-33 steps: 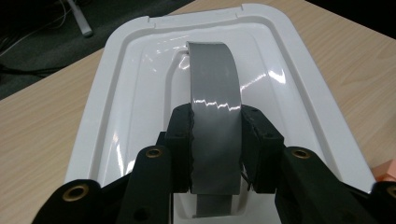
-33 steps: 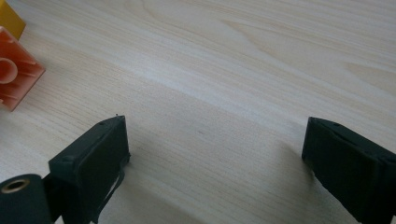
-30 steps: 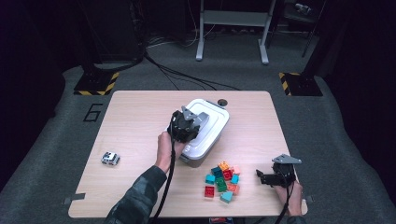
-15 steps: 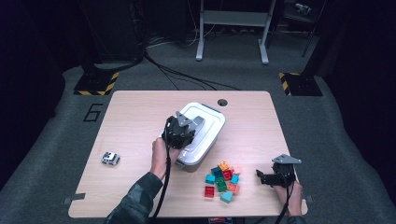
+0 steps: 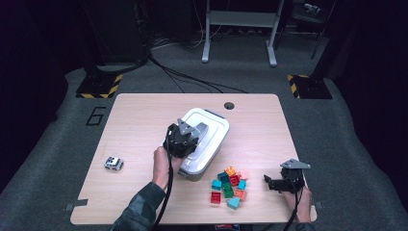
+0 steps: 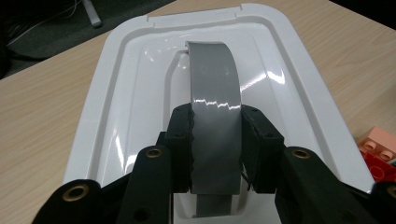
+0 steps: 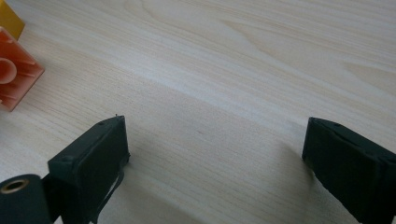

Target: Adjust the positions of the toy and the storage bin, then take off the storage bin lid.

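While the left tongs clamp the grey handle of the box, lifting seems next; right tongs rest open.

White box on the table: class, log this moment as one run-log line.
left gripper: shut on grey handle of white box | right gripper: open, over bare table | bricks: loose beside box

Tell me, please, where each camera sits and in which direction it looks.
High view: above the person's side, facing forward and down on the wooden table; both forearms show.
Left gripper view: on the left tongs, looking along jaws shut on the grey handle of the white lidded box.
Right gripper view: on the right tongs, open, close above bare wood.
High and left views share the box.
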Action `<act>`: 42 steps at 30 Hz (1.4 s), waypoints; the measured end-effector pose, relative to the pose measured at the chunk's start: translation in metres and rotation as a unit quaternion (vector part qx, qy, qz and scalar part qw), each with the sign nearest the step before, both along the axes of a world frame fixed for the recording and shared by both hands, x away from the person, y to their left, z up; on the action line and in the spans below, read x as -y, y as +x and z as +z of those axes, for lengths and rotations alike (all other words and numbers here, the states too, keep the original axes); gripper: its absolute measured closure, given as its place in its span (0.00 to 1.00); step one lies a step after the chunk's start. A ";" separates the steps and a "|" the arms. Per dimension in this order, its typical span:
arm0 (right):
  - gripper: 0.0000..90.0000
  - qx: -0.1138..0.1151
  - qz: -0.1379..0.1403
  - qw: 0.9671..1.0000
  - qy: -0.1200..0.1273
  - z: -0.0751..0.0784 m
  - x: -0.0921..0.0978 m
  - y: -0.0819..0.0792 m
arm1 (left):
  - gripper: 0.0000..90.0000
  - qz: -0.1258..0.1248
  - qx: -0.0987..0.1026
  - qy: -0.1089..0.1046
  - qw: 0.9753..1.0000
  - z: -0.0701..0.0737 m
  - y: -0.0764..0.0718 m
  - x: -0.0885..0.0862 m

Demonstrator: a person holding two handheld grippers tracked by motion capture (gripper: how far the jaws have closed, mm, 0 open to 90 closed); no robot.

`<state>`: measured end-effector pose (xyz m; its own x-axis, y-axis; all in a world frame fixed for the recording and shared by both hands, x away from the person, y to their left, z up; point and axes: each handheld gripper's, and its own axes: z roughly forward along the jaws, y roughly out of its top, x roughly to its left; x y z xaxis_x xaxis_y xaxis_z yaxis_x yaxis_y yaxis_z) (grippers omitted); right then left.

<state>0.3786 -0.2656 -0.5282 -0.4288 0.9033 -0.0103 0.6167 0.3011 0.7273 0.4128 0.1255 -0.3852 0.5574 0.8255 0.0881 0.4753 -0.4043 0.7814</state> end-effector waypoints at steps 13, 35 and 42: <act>0.07 0.002 -0.002 1.000 0.002 0.000 0.000 0.000 | 0.75 0.009 0.026 -0.013 1.000 0.015 -0.004 -0.008; 0.07 -0.001 -0.002 1.000 0.005 -0.001 0.000 0.001 | 0.75 0.041 0.053 0.001 0.998 0.042 0.013 -0.033; 0.07 -0.001 -0.002 1.000 0.005 -0.001 0.000 0.001 | 0.75 0.060 0.059 -0.005 0.996 0.046 0.027 -0.048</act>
<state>0.3799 -0.2659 -0.5287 -0.4247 0.9053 -0.0011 0.6191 0.2914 0.7293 0.4399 0.1732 -0.3389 0.4411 0.8868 0.1377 0.4251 -0.3416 0.8382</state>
